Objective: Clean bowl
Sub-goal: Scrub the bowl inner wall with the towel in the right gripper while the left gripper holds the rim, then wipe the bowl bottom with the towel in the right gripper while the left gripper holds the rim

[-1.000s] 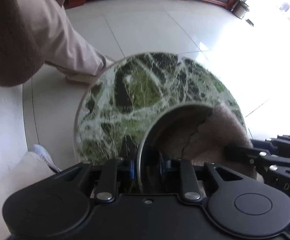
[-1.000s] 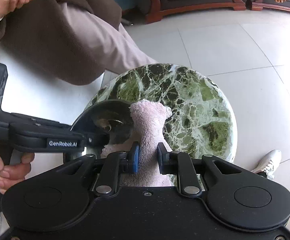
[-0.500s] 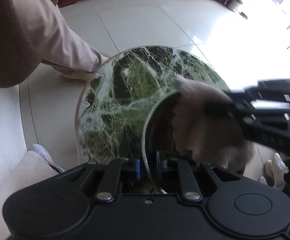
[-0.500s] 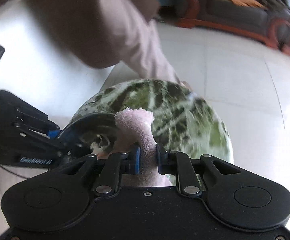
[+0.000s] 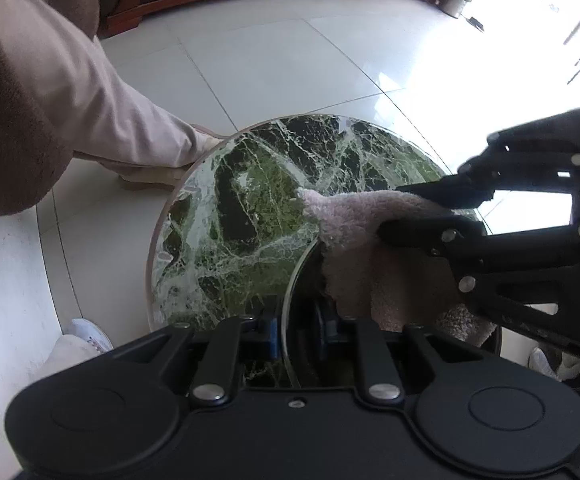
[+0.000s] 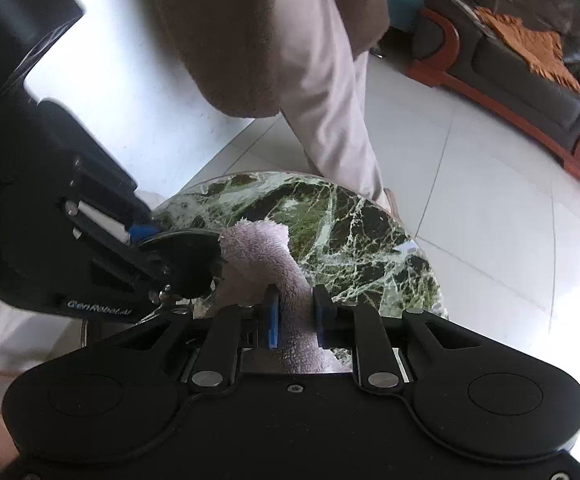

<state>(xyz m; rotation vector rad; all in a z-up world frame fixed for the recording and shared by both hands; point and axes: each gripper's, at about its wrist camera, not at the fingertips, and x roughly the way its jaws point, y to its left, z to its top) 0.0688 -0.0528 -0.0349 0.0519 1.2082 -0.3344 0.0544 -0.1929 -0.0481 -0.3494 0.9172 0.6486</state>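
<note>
My left gripper (image 5: pixel 295 336) is shut on the near rim of a shiny metal bowl (image 5: pixel 298 268), which is tilted up almost edge-on over the green marble table (image 5: pixel 230 220). My right gripper (image 5: pixel 405 214) comes in from the right, shut on a pink towel (image 5: pixel 369 240). The towel lies across the bowl's inside and its tip pokes out over the far rim. In the right wrist view, the towel (image 6: pixel 266 248) runs between the blue pads of my right gripper (image 6: pixel 294 316). The dark bowl (image 6: pixel 186 260) sits left of it, and my left gripper (image 6: pixel 142 236) holds its rim.
The small round table (image 6: pixel 349 240) stands on a pale tiled floor. A person's leg (image 5: pixel 102 120) in light trousers and a brown coat is close on the far left. A white shoe (image 5: pixel 90 332) is near the table's foot. A dark sofa (image 6: pixel 509 48) with wooden trim is beyond.
My right gripper has rolled and swung upward in the left wrist view. The towel has swept from deep inside the bowl up over its far rim. The left gripper keeps its hold.
</note>
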